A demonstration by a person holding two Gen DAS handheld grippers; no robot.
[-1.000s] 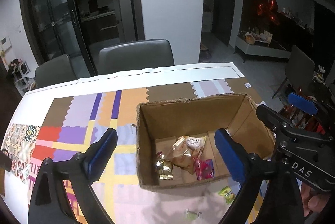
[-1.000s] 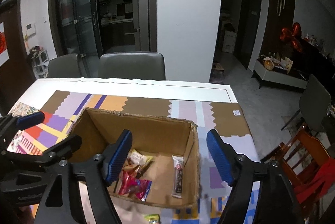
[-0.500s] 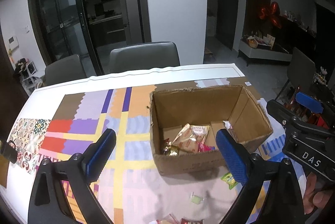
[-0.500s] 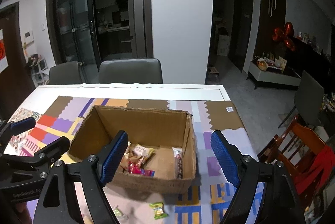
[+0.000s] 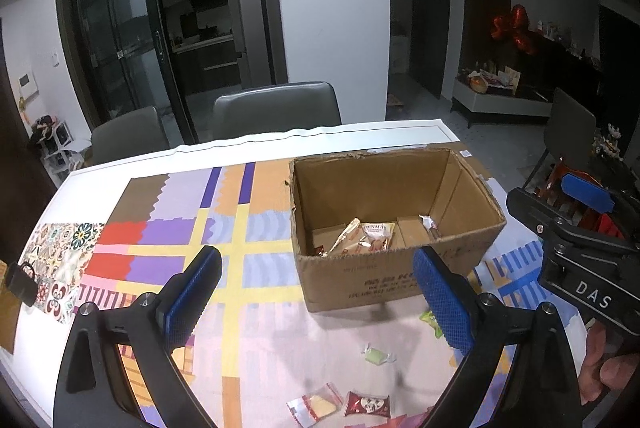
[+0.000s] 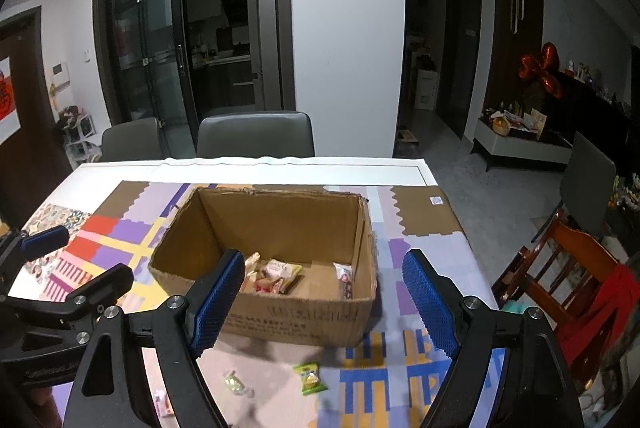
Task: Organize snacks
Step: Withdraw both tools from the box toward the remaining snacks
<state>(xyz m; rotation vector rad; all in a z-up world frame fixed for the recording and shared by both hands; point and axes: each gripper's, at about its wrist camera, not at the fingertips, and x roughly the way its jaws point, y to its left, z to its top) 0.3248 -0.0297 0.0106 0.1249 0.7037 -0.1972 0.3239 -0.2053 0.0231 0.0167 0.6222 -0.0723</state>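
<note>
An open cardboard box (image 5: 396, 278) (image 6: 296, 324) stands on the patterned tablecloth and holds several wrapped snacks (image 5: 362, 238) (image 6: 276, 276). Loose snacks lie in front of it: a green packet (image 6: 310, 379) (image 5: 429, 320), a pale green candy (image 5: 376, 356) (image 6: 236, 384), a clear-wrapped biscuit (image 5: 316, 404) and a red packet (image 5: 366, 404). My left gripper (image 5: 320, 300) is open and empty, held above the table before the box. My right gripper (image 6: 324, 304) is open and empty, before the box to the right. Each gripper shows at the edge of the other's view.
Two grey chairs (image 5: 276, 107) (image 6: 256, 133) stand at the table's far side. A wooden chair with red cloth (image 6: 576, 280) is at the right. The white table edge (image 5: 320, 135) runs behind the box.
Both grippers have drawn back and up from the box, so more of the table and the loose snacks in front of it have come into view. Both stay open.
</note>
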